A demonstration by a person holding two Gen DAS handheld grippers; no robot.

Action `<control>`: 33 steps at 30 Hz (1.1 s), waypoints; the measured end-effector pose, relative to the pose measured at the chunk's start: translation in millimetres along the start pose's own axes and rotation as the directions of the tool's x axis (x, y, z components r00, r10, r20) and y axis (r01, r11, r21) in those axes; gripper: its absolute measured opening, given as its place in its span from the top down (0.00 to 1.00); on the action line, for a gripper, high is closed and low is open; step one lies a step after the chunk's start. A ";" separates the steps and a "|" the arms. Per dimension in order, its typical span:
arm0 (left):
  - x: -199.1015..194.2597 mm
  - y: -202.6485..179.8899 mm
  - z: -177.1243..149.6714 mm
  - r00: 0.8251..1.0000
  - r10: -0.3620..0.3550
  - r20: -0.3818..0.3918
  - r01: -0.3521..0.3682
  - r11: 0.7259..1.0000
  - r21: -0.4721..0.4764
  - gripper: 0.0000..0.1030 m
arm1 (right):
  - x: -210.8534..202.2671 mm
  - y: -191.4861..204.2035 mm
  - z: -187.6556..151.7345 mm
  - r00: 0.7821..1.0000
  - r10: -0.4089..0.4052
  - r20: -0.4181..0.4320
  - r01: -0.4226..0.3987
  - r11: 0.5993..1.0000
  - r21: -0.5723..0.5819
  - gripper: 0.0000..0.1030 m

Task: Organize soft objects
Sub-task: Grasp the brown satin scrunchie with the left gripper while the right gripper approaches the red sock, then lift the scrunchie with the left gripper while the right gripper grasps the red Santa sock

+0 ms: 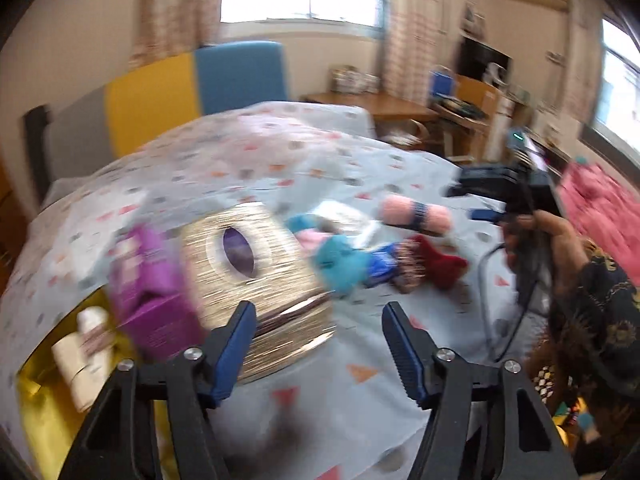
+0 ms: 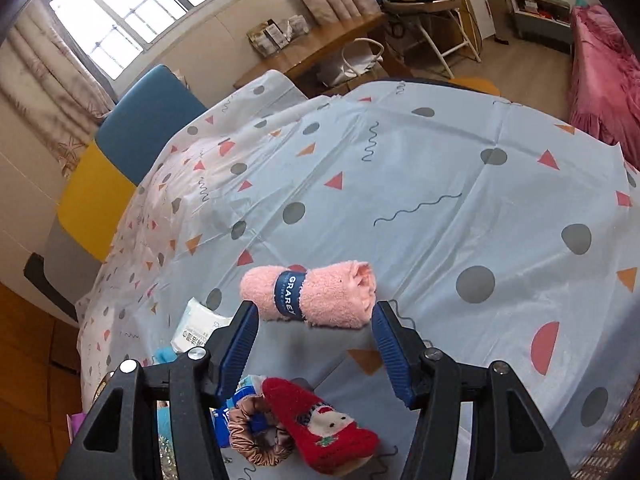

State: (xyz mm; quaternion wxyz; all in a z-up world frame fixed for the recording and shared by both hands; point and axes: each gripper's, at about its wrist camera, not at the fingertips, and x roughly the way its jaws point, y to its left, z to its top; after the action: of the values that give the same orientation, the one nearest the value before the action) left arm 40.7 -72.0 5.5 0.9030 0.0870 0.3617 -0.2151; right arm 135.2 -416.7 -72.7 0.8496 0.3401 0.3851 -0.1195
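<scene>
A pink rolled towel [image 2: 312, 296] with a navy band lies on the patterned bedsheet [image 2: 420, 184]. My right gripper [image 2: 314, 336] hovers open just short of it, its pads not touching it. Below the fingers lie a red sock [image 2: 320, 424] and a brown satin scrunchie [image 2: 256, 436]. In the blurred left wrist view my left gripper [image 1: 318, 344] is open and holds nothing. Ahead of it lie the towel [image 1: 416, 216], the red sock [image 1: 440, 266] and a teal plush thing [image 1: 340, 260].
A gold tissue box [image 1: 256, 264] and a purple box [image 1: 152, 292] sit just left of my left gripper. A yellow container [image 1: 40, 412] with a white bottle [image 1: 88, 356] is at the bed's left edge. A white wipes pack [image 2: 196, 324] lies nearby. A person's hand [image 1: 560, 240] is at right.
</scene>
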 end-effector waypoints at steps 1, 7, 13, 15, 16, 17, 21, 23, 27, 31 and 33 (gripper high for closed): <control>6.8 -7.5 3.8 1.000 -0.022 -0.007 0.022 1.000 0.015 0.41 | 1.1 -0.2 -0.5 1.000 0.009 -0.009 -0.009 1.000 0.002 0.42; 72.0 -58.3 22.6 0.988 -0.091 -0.121 0.101 0.991 0.083 0.63 | 10.0 -1.8 -2.8 0.997 0.044 -0.056 -0.042 0.999 0.027 0.42; 126.2 -75.0 27.8 0.975 -0.095 -0.203 0.107 0.993 0.049 0.63 | 14.0 -2.7 -3.8 0.994 0.066 -0.082 -0.063 0.997 0.039 0.42; 138.8 -74.2 27.8 0.969 -0.110 -0.222 0.118 0.993 0.023 0.63 | 14.6 -2.5 -4.0 0.993 0.078 -0.089 -0.075 0.996 0.044 0.42; 146.8 -76.4 28.2 0.965 -0.119 -0.233 0.126 0.992 0.014 0.63 | 14.6 -2.3 -3.9 0.993 0.081 -0.090 -0.077 0.996 0.044 0.42; 152.5 -77.4 28.0 0.964 -0.121 -0.236 0.127 0.992 0.008 0.63 | 14.3 -2.0 -4.2 0.992 0.084 -0.090 -0.081 0.996 0.044 0.42; 178.9 -79.2 26.5 0.952 -0.132 -0.275 0.125 0.991 -0.042 0.79 | 16.0 -2.0 -4.2 0.990 0.097 -0.102 -0.093 0.994 0.051 0.42; 184.5 -78.3 25.0 0.953 -0.129 -0.275 0.117 0.991 -0.058 0.90 | 18.2 -1.7 -4.7 0.988 0.102 -0.114 -0.096 0.994 0.052 0.42; 168.8 -71.9 16.8 0.949 -0.174 -0.263 0.159 0.984 -0.080 0.92 | 19.5 -0.5 -5.3 0.988 0.097 -0.122 -0.092 0.995 0.043 0.42; 136.5 -61.1 -3.0 0.932 -0.210 -0.294 0.191 0.977 -0.092 0.92 | 22.0 0.1 -6.3 0.986 0.095 -0.138 -0.090 0.995 0.040 0.42; 124.0 -55.2 -15.0 0.926 -0.207 -0.317 0.184 0.978 -0.102 0.92 | 24.6 0.5 -7.1 0.984 0.095 -0.152 -0.090 0.995 0.039 0.42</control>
State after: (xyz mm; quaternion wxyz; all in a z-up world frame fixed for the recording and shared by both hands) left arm 86.6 -156.9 -91.1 0.8074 0.0530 0.5199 -0.2738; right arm 147.9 -410.2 -93.9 0.8164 0.3794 0.4313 -0.0595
